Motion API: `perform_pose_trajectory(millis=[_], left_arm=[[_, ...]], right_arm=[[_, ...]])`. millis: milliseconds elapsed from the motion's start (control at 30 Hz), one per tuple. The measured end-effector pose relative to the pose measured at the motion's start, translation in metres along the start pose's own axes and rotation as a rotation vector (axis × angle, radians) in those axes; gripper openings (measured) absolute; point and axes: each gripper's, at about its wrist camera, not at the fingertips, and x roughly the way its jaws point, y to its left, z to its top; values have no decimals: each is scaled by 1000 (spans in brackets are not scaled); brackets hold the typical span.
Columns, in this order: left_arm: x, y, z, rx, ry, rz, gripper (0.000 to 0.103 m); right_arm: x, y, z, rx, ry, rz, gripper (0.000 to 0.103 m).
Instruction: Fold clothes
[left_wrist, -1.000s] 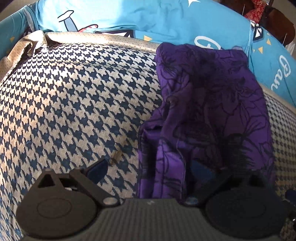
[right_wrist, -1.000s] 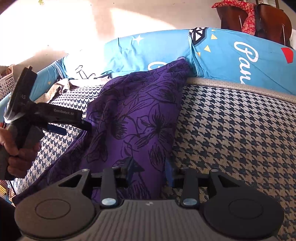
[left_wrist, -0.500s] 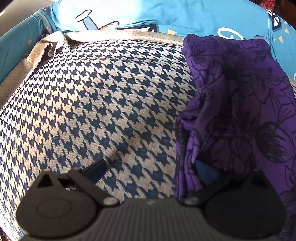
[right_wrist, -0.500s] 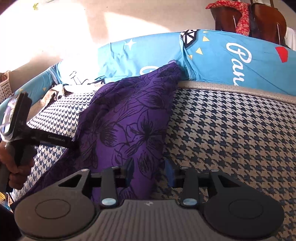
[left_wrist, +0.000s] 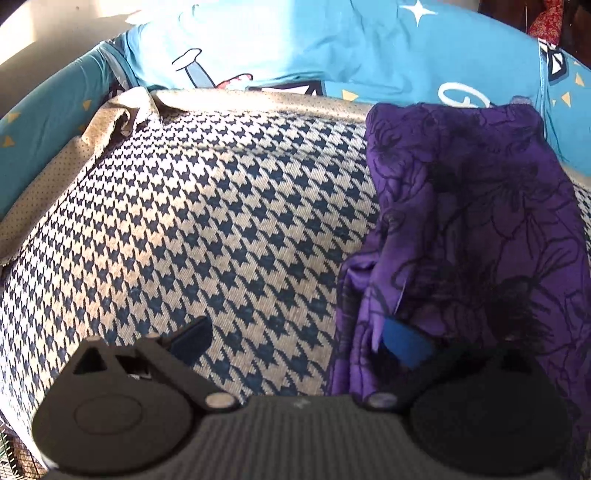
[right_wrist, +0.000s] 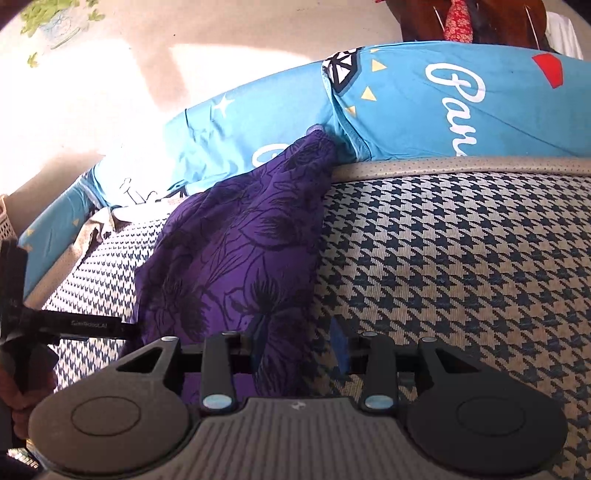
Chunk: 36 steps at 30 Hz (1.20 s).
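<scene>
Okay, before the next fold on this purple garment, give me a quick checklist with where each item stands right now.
1. Left gripper open: ok, jaws wide apart.
2. Left gripper gripping purple garment: not ok, only its edge lies by one finger.
3. Right gripper gripping the garment: cannot tell, cloth sits between the jaws.
4. Garment flat: not ok, bunched along its left edge.
5. Houndstooth surface free beside the garment: ok.

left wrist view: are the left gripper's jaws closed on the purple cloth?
No: the left gripper stands wide open, one finger over bare houndstooth cover, the other at the purple cloth edge.
</scene>
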Motion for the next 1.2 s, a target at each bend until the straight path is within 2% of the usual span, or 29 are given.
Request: perform_pose_trajectory(millis=[100,267,533,700,733,767,867,1200], left_arm=[[-8,-5,5,-11,-41,-31,103],[-4,-17,12,-14,-40,-67,103],[3,-35,15,5,-43,-77,103],[8,-44,16,-2,-23,-88,103],[9,-45,17,-1,-19,-88,103],[10,-47,17,1,-16,-88,103],[16,-50,18,6,6,-77,103],[40,-42,20,-63,106,-100,103]], right_arm=[[6,0,5,21,-15,2,38],[19,-2,14,83,-26,31,38],[35,-5,28,130,-41,53,38],[44,-11,36,177,-57,79,38],[46,-13,39,189,-61,86,40],[48,-14,41,201,-67,92,46],[53,-19,47,234,-88,101,53],[76,-34,60,321,-93,130,57]])
